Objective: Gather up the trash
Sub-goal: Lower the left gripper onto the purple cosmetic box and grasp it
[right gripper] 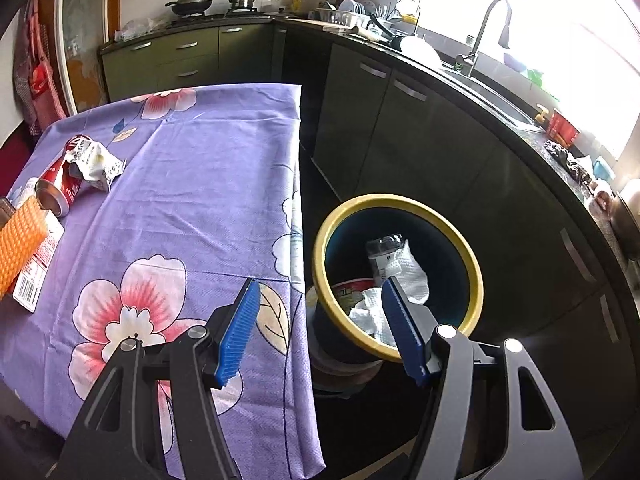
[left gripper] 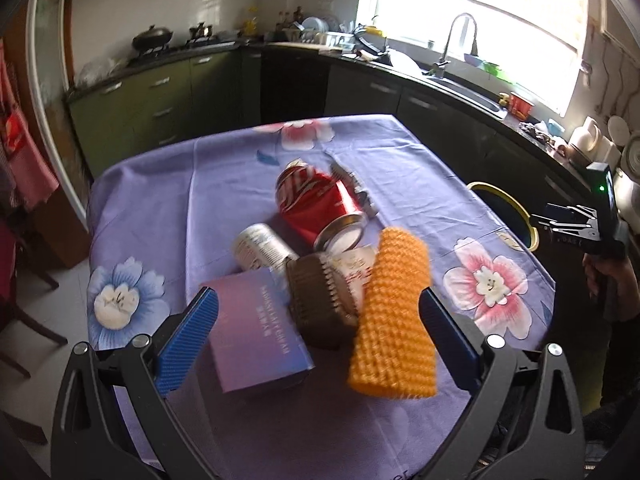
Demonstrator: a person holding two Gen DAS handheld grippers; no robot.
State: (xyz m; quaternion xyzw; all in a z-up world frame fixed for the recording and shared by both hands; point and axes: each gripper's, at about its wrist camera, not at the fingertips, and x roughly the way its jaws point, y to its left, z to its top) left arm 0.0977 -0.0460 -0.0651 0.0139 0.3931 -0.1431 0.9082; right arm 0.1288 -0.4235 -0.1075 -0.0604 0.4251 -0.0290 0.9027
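On the purple flowered tablecloth (left gripper: 160, 200) lies a pile: a crushed red can (left gripper: 316, 200), a white can (left gripper: 260, 246), a purple box (left gripper: 260, 328), a brown brush (left gripper: 320, 304), an orange knobbly pad (left gripper: 394, 316) and a crumpled wrapper (right gripper: 96, 164). My left gripper (left gripper: 316, 316) is open, its jaws either side of the box and pad. My right gripper (right gripper: 320, 312) is open and empty above the table's edge, beside a yellow-rimmed bin (right gripper: 474, 268) on the floor that holds white paper (right gripper: 408, 272) and a plastic bottle (right gripper: 382, 250).
Dark kitchen cabinets (right gripper: 420, 132) with a counter, sink and tap (right gripper: 488, 28) run along the right and back. A metal strip (left gripper: 356, 190) lies behind the red can. A flat labelled packet (right gripper: 38, 268) lies by the pad.
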